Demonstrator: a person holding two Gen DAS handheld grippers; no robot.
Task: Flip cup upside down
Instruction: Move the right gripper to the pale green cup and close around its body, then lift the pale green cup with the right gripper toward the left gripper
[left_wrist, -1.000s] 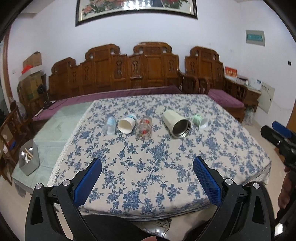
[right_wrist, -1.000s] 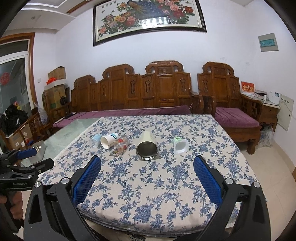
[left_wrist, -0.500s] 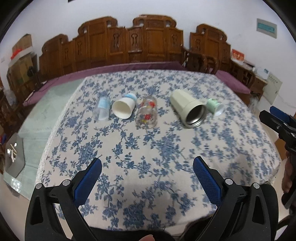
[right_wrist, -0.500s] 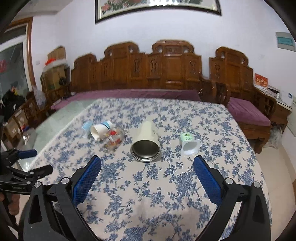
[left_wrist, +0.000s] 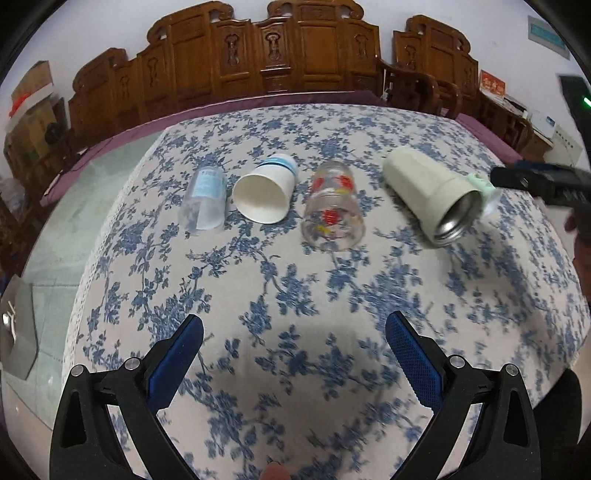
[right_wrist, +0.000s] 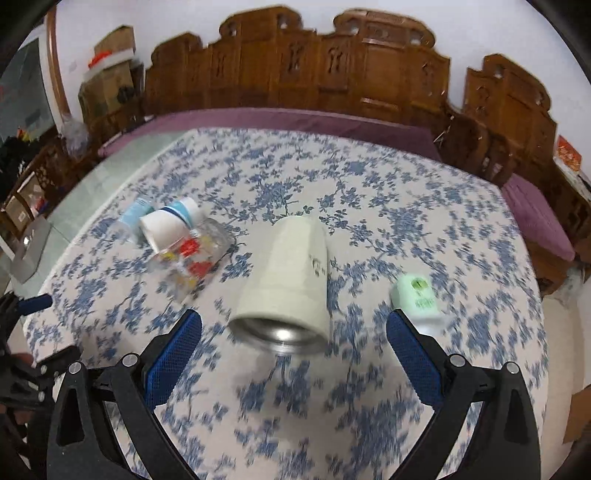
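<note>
So five cups are lying on their sides in a loose row across the blue-and-white floral tablecloth (left_wrist: 295, 295), all with their open ends pointing roughly toward the cameras. Going from one end in the left wrist view: a small clear plastic cup with a pale blue label (left_wrist: 205, 199), a white paper cup with a blue band near its base (left_wrist: 265, 194) just beside it, a clear glass tumbler with red and yellow flower prints (left_wrist: 332, 212), then a big cream-coloured tumbler with a shiny steel inside (left_wrist: 430, 195), and a small mint-green cup (right_wrist: 417, 299) mostly hiding behind the big one in that view.

The left gripper (left_wrist: 294, 345) is hanging above the near part of the cloth, its blue-padded jaws spread wide with nothing between them, well short of the cups.

The right gripper (right_wrist: 294, 336) is also gaping wide and holding nothing. In its own view the steel mouth of the cream tumbler is sitting between the two fingertips, with the mint-green cup just past the right fingertip (right_wrist: 402, 332). Can't tell if anything is touching, the shot is blurry.

A carved dark wooden bench (right_wrist: 332, 74) is running along the wall behind the table.
</note>
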